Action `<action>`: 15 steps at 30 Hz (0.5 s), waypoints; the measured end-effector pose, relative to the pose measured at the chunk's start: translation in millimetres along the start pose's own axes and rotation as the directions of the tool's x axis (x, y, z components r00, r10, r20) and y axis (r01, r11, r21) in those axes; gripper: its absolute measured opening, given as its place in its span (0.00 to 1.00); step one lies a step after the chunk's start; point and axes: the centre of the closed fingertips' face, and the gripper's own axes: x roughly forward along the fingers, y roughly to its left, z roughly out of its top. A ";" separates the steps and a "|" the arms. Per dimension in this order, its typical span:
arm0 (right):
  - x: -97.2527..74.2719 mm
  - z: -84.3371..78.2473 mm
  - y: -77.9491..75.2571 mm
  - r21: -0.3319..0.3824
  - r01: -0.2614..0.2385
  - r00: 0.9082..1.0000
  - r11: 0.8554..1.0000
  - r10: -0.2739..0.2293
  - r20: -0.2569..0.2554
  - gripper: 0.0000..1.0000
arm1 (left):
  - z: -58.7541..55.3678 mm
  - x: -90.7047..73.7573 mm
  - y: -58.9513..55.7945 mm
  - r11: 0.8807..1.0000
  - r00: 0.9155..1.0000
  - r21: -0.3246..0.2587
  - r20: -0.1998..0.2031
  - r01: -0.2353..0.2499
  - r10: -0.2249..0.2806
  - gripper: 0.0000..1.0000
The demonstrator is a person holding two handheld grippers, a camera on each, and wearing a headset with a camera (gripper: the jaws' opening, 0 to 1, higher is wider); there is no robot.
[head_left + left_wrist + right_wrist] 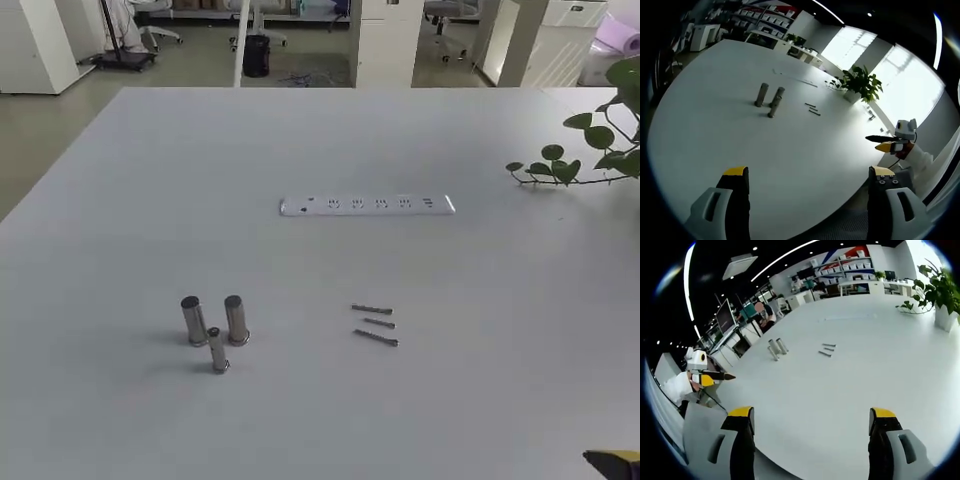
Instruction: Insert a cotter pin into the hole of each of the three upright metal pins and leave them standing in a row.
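We hold the left tool and the right tool wide open and empty. On the table, three metal pins stand clustered at lower left of the head view. Three cotter pins lie just to their right.

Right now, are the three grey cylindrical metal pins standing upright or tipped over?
Upright: all three grey cylindrical metal pins stand on end, clustered on the white table.

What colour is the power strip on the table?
White; the power strip shows best in the head view.
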 end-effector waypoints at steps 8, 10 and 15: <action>0.6 -0.6 1.9 -0.016 0.002 1.000 1.000 -0.002 -0.005 0.93 | 17.6 -2.7 -3.0 1.000 0.997 0.021 0.077 0.010 -0.011 0.99; 0.8 0.7 1.5 -0.018 0.004 1.000 1.000 -0.004 0.004 0.92 | 22.7 -2.5 0.5 1.000 0.994 0.026 0.108 -0.002 -0.001 0.99; 1.3 1.0 3.1 -0.009 0.000 1.000 1.000 0.000 0.009 0.90 | 28.4 -3.1 5.4 0.999 0.991 0.052 0.137 -0.013 0.006 0.99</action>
